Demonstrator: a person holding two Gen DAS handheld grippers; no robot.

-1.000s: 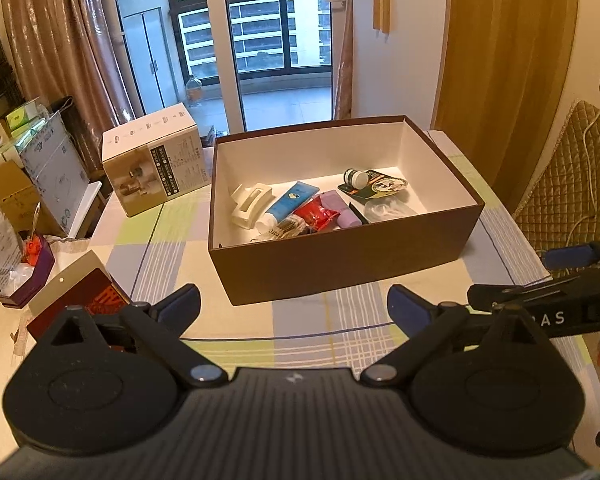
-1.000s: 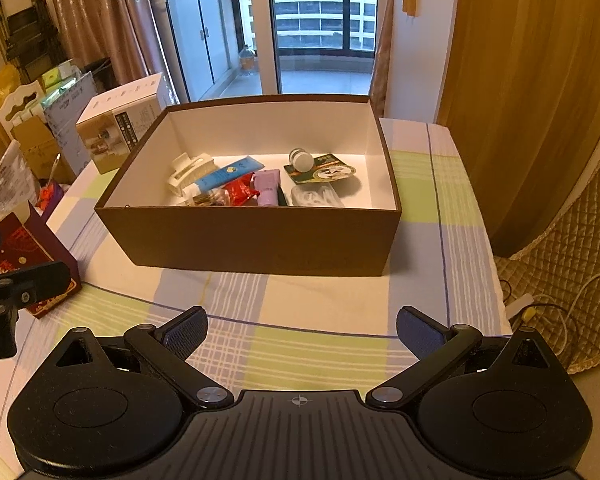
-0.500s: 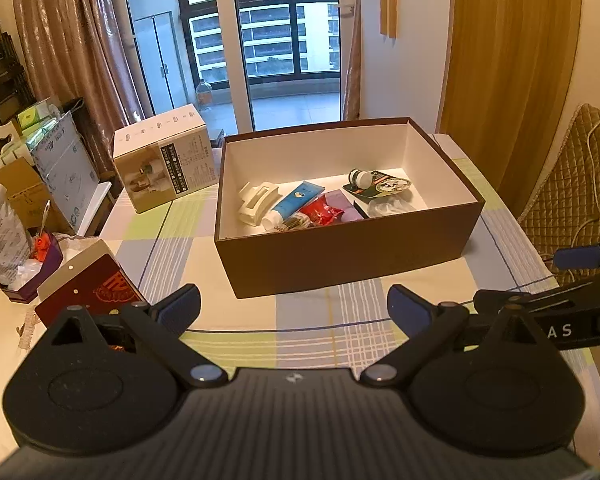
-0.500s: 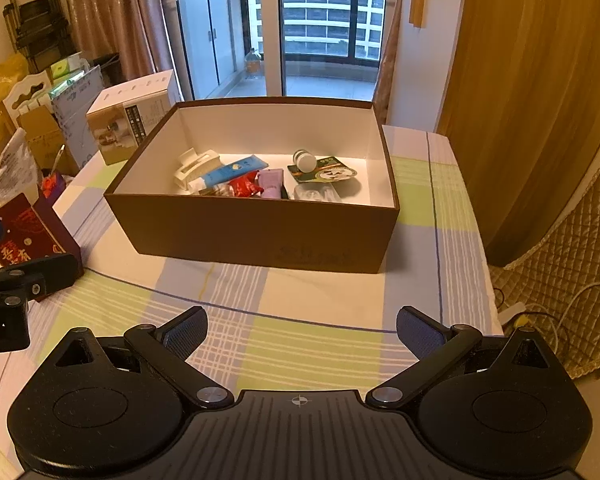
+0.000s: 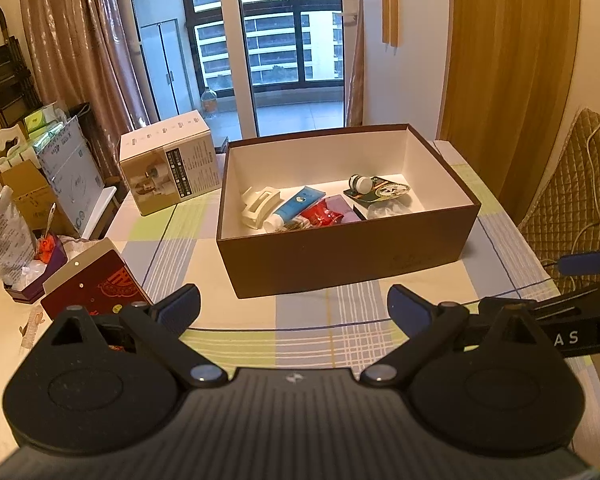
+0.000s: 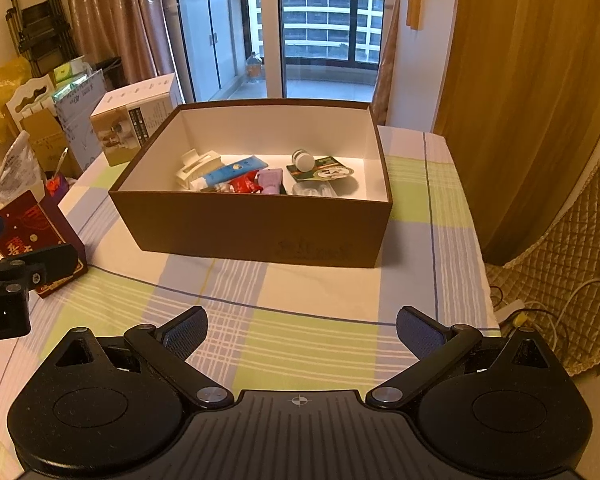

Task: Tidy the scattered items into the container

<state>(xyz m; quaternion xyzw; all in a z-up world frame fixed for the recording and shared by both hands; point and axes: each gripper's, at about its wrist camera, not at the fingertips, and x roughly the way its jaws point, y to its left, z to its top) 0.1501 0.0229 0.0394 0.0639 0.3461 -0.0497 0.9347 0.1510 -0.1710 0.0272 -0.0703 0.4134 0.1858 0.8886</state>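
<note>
Hovering above the checked cloth of the desk (image 5: 172,248), the left tongs (image 5: 294,304) are spread wide and hold nothing; the right tongs (image 6: 302,328) are likewise released and empty. Straight ahead of both stands the brown box (image 5: 340,252), its white inside holding the tidied things: a white hair claw (image 5: 258,204) at the left, a blue tube (image 5: 296,208) beside it, a red packet (image 5: 320,214), a purple pouch (image 6: 270,180), a small white roll (image 5: 359,183) lying on a dark printed card (image 5: 382,192), and a clear wrapper (image 5: 388,210) nearest the front wall. Nothing lies between the tongs and the box.

Ahead and to the left of the left tongs a red gift box (image 5: 96,284) with gold Chinese ornament sits at the desk's edge; beyond it stands a white product carton (image 5: 168,168) with fine print too small to read. Letters "AS" show on the right tool's body in the left view, ".AI" on the left tool's in the right view.
</note>
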